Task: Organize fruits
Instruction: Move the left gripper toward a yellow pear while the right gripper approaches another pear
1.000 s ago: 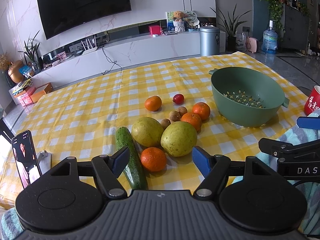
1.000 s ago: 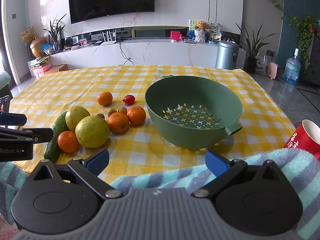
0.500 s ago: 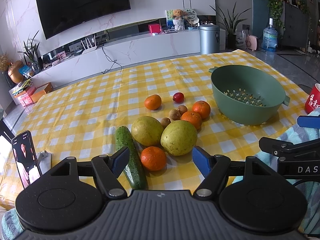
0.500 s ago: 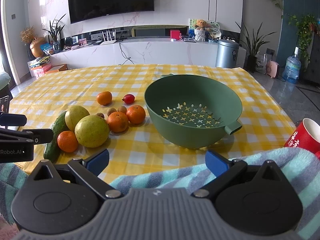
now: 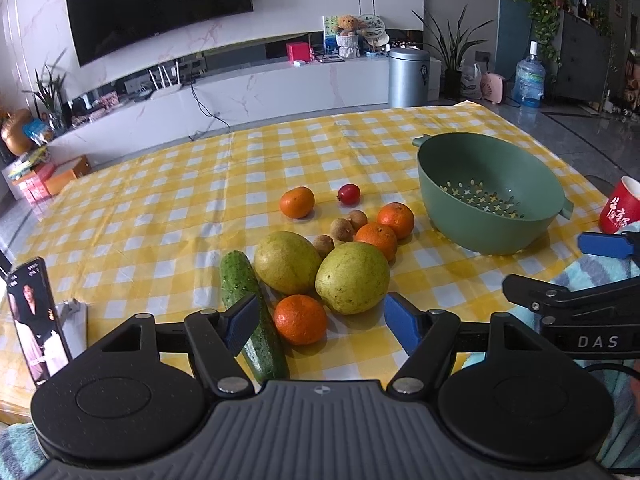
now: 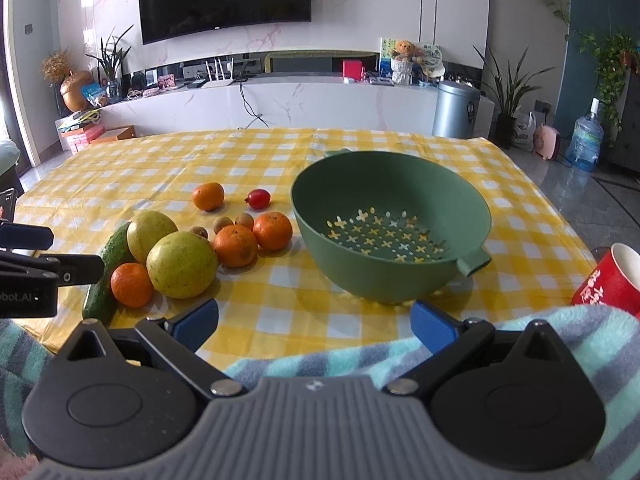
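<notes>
While the green strainer bowl (image 6: 390, 240) sat empty at centre right of the right wrist view, with only its cross-shaped holes showing, you had not yet sorted anything; the whole job looked to be ahead of you. Every piece of produce lay loose on the yellow checked tablecloth (image 6: 160, 168), left of the bowl.

Counting them in the left wrist view: four oranges, namely the nearest orange (image 5: 301, 319) at lower centre, two touching ones (image 5: 376, 239) just left of the bowl, and a lone one (image 5: 297, 202) further back. You had two big yellow-green pears (image 5: 352, 278) side by side at the centre, three small brown fruits (image 5: 341, 229) clustered behind them, one small red fruit (image 5: 348, 193) near the far orange, and one cucumber (image 5: 248, 304) lying lengthwise at lower left. That made ten fruits plus the cucumber.

Your left gripper (image 5: 320, 322) hovered low over the nearest orange, which showed in the gap between its blue fingers (image 5: 242, 320); the jaws were closing, but the pads were clear of the fruit and held nothing. Your right gripper (image 6: 316, 322) was spread wide and empty above a striped blanket (image 6: 520, 344) at the bottom of its view. A red cup (image 6: 612, 280) stood at the right edge, and a phone (image 5: 34, 320) leaned at lower left.
</notes>
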{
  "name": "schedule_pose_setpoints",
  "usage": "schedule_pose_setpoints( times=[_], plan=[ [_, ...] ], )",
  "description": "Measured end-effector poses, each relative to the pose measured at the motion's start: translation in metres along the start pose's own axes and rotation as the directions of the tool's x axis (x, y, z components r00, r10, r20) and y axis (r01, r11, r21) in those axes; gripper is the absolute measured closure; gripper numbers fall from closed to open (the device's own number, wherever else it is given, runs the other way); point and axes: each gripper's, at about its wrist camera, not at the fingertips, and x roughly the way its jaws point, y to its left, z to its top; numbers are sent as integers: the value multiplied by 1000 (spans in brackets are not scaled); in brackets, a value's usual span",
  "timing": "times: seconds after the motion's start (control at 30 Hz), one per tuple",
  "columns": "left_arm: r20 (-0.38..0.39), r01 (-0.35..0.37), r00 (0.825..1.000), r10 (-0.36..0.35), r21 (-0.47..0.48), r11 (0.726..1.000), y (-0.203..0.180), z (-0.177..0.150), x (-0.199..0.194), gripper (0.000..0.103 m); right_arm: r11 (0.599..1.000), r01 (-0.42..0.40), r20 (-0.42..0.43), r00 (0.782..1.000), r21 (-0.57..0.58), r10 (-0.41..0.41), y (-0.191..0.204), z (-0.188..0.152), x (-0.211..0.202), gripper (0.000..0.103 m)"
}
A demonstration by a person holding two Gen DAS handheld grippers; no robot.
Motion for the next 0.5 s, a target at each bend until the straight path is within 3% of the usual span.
schedule_pose_setpoints(
  times=[0.17, 0.3, 0.5],
  plan=[
    [-10, 10, 1000, -10, -23, 1000, 11, 2, 8, 23, 999, -48, 10, 999, -26, 49, 8, 7, 9, 6],
    [-24, 18, 1000, -19, -61, 998, 21, 8, 15, 25, 995, -93, -10, 996, -26, 93, 15, 13, 21, 17],
    [-86, -29, 996, 28, -12, 1000, 25, 15, 27, 32, 991, -129, -26, 991, -19, 129, 29, 25, 38, 21]
  ],
)
